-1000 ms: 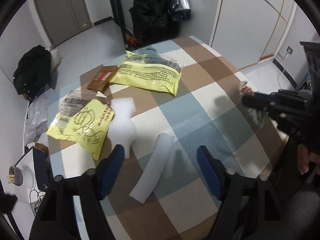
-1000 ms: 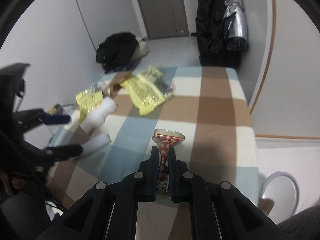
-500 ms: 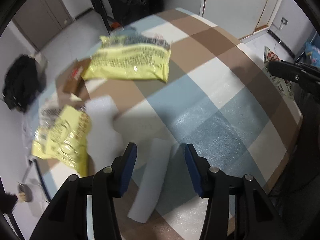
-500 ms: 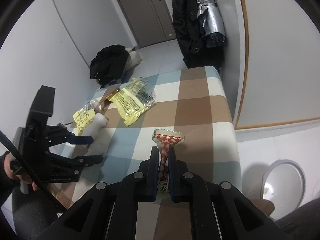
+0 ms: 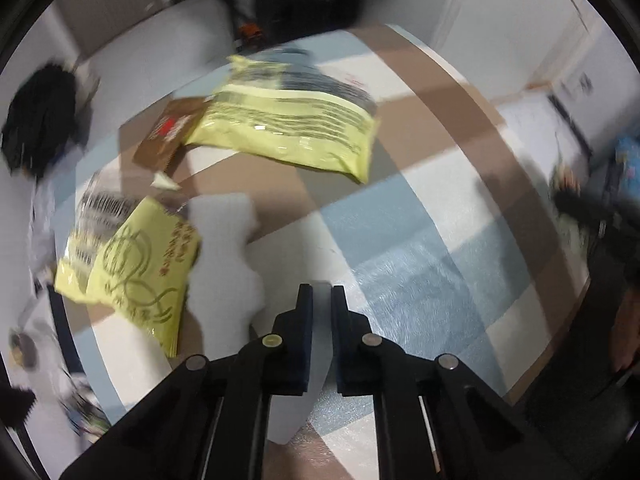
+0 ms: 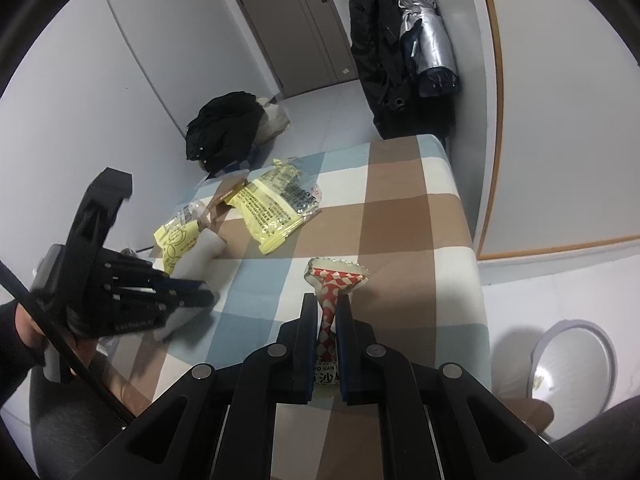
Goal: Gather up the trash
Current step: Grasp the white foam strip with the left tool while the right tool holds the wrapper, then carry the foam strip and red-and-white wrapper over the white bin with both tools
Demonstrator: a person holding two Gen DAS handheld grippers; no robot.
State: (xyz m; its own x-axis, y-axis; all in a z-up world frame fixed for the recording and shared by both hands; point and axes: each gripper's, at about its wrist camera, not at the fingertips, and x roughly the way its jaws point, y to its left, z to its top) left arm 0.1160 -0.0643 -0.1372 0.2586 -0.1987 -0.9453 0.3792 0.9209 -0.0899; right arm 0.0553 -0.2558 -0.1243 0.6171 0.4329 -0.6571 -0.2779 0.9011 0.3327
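The left gripper [image 5: 321, 300], jaws just closing, is pinching the foam strip [image 5: 298, 408], long axis running 6 to 12 o'clock, while the right gripper [image 6: 325, 308] is clamping a red-checked wrapper [image 6: 333, 280].

home: hung coats [image 6: 378, 40], checked tablecloth [image 6: 400, 200].

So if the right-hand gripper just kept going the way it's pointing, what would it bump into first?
Probably the checked tablecloth: the right gripper, shut on a red-and-white wrapper, aims down at a bare patch short of the yellow snack bag. Depth is unclear.
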